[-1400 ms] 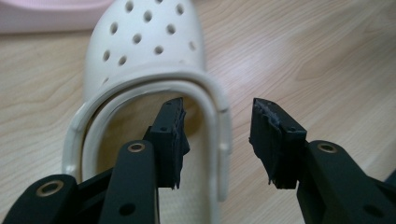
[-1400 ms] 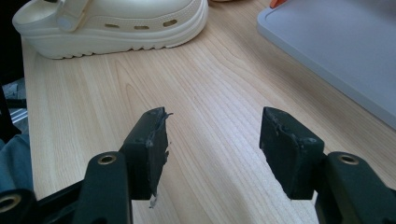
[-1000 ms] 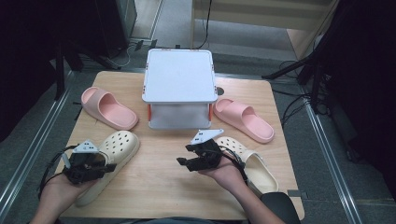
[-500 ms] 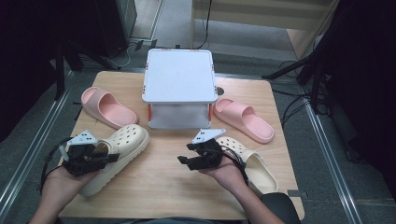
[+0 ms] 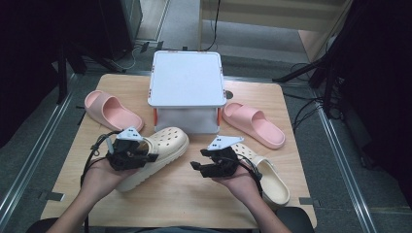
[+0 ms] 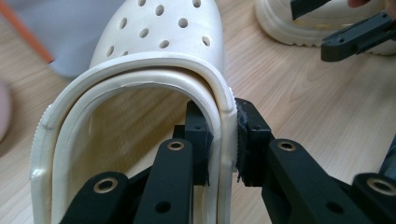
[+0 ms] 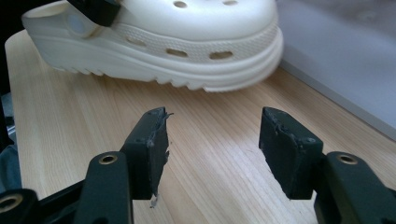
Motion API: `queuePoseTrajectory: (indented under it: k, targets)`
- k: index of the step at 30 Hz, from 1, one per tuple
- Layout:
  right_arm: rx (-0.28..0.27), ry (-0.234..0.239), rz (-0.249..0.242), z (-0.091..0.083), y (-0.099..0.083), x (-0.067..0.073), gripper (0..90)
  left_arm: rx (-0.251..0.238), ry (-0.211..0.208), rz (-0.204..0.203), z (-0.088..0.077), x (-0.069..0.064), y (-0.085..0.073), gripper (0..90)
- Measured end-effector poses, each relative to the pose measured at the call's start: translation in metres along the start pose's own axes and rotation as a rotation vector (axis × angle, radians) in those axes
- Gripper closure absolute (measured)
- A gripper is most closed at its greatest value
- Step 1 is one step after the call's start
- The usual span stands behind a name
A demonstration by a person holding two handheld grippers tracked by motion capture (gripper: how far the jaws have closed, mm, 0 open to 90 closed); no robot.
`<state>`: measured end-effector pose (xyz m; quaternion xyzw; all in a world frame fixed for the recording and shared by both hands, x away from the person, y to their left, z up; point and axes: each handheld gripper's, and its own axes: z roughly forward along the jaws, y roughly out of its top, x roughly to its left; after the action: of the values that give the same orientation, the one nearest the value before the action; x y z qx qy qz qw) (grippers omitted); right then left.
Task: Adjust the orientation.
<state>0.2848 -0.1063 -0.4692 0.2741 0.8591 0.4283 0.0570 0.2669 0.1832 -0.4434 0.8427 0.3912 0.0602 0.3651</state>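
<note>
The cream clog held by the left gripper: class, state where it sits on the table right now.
In the high view the cream clog lies left of centre on the table, its toe toward the white box, with the left gripper clamped on its rim.

Cream clog [image 6: 154, 56] heel cut by bottom edge in left gripper view; its toe tip cropped at top. Second clog [image 5: 265, 177] partly hidden behind right gripper [image 5: 214, 165] in high view.
</note>
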Motion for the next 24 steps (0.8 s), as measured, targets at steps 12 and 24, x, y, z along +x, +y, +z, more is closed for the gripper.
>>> queuePoseTrajectory:
  k: [12, 24]
  targets:
    - [-0.01, -0.039, 0.04, -0.01, -0.01, 0.001, 46.0, 0.034, -0.021, 0.059, 0.036, -0.011, 0.007, 76.8]
    - [-0.015, -0.048, 0.11, -0.006, -0.014, 0.007, 48.5, 0.073, -0.102, 0.069, 0.047, -0.015, 0.002, 70.3]
